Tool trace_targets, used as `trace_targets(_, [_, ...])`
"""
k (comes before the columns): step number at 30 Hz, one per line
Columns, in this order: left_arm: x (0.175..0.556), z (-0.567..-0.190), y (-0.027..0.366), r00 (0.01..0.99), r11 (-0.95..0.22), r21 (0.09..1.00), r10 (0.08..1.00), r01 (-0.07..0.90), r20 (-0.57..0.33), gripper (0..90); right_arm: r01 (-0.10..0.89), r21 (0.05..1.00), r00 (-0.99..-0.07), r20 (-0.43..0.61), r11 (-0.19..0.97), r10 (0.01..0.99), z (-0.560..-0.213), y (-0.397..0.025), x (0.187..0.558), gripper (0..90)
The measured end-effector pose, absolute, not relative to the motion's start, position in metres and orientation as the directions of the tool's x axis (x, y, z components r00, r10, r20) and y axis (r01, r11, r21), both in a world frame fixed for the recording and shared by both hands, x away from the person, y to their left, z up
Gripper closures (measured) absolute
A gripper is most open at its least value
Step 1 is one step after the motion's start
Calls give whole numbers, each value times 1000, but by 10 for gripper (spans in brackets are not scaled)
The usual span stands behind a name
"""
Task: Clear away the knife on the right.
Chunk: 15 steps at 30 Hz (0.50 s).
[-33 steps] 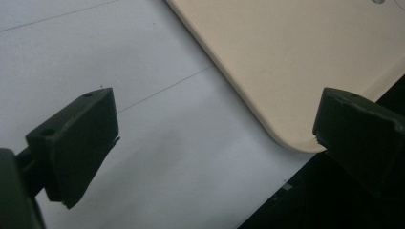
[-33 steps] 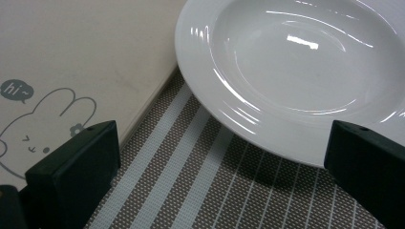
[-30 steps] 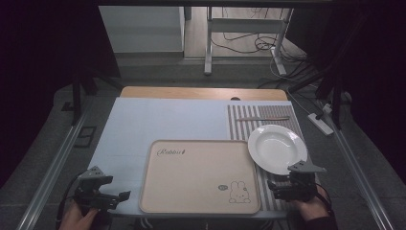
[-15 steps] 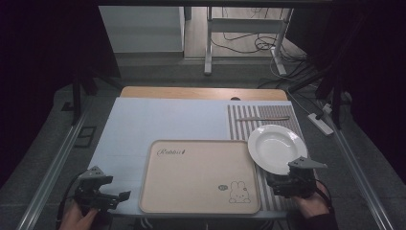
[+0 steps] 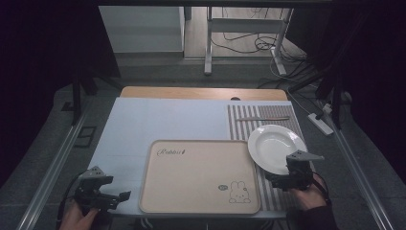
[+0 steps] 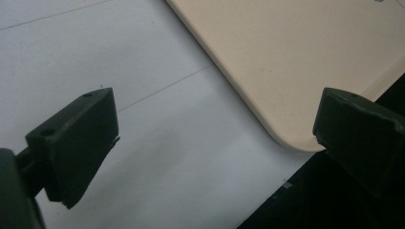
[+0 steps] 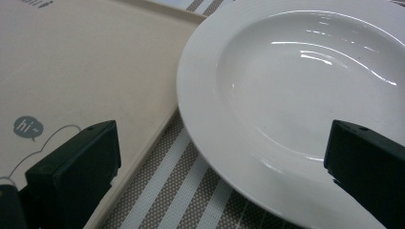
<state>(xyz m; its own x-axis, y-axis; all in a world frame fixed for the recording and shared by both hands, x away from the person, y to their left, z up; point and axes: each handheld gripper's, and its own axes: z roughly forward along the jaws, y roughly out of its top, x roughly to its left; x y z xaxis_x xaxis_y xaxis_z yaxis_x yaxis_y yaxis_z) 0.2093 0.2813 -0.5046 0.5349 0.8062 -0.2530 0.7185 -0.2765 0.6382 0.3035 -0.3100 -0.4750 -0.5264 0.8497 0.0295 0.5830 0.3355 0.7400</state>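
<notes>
On the table (image 5: pixel 143 120) in front of you lies a big pale blue sheet, and it is the biggest thing you can see. Next biggest is the beige tray (image 5: pixel 198 175) with a little rabbit drawn in its near right corner. Its long side runs left to right across the table, and the word written at its far left corner reads the right way up for you.

To the right of the tray lies a striped placemat (image 5: pixel 249 120), with its stripes running away from you. A round white plate (image 5: pixel 276 148) sits on that mat, just beside the tray's far right corner. Being round, it points no way at all. It lies flat with its hollow side up. Past the plate, at the far end of the mat, lies a thin stick-like thing (image 5: pixel 263 118) pointing left to right. It is too small to name.

Your right gripper (image 5: pixel 277 180) is at the near edge of the plate. Its jaws are wide apart, and the plate's near rim lies between them in the right gripper view.

Your left gripper (image 5: pixel 122 197) is over the blue sheet, near the tray's near left corner. Its jaws are wide apart too and hold nothing.
</notes>
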Motion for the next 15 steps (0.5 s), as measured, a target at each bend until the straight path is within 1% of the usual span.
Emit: trace_targets(15, [210, -505, 281, 534, -278, 636, 807, 720, -252, 26, 589, 720, -527, -1, 367, 850, -474, -307, 335, 0])
